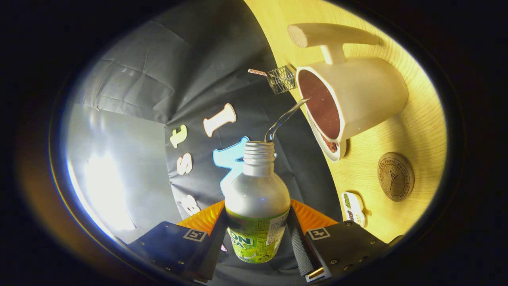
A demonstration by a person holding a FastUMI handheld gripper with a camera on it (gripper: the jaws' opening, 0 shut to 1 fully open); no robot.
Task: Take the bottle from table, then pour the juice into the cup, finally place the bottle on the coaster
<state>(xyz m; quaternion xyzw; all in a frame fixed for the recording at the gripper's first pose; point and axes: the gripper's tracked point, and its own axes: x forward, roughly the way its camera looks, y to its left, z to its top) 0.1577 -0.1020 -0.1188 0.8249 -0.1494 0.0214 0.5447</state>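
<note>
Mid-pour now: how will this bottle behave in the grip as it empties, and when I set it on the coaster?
The bottle, clamped by the gripper, looks like smooth metal, so probably stiff but slippery. Liquid is streaming into the cup, so it is likely getting lighter. Tall and narrow, it may tip on the small coaster.

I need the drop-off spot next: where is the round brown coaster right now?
In the gripper view, the round brown coaster lies flat on the wooden table, beside the white cup and saucer, beyond the fingers holding the bottle.
</note>
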